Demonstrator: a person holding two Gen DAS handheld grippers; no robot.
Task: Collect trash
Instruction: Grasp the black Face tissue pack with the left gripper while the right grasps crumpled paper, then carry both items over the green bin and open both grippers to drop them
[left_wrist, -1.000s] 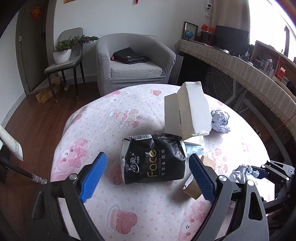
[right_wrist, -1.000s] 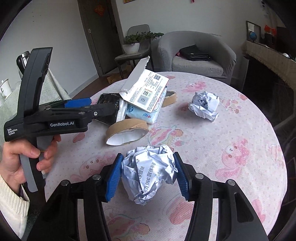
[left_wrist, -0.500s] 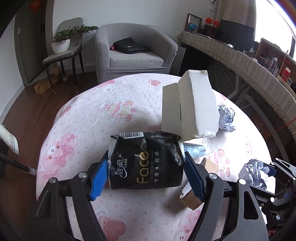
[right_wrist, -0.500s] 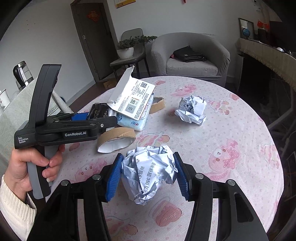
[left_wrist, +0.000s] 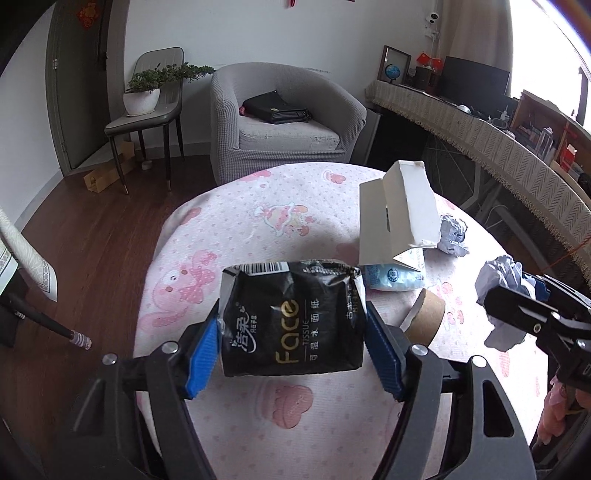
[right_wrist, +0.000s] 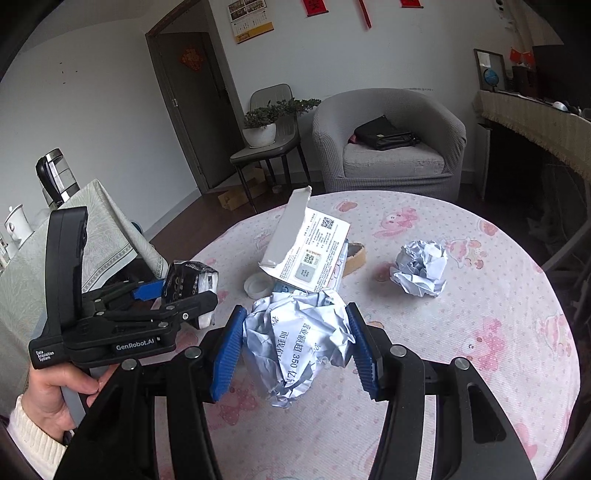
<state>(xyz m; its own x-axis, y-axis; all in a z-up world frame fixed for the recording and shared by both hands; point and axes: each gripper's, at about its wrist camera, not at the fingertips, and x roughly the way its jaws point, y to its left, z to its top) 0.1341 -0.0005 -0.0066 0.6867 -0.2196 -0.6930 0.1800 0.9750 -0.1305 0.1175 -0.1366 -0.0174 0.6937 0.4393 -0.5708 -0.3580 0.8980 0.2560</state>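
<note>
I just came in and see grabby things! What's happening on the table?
A person is collecting trash with two grippers. The left gripper holds a black tissue pack, and the right gripper holds a paper ball, both lifted off the table. Another paper ball, a box and a tape roll remain.

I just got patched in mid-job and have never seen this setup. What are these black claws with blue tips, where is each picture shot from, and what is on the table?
They are hand-held grippers, one per hand, each with a camera looking along its fingers. The left gripper pinches a black tissue pack. The right gripper pinches a crumpled paper ball. On the pink tablecloth remain a second paper ball, an open white box, a cardboard tape ring and a blue wipes pack.
</note>
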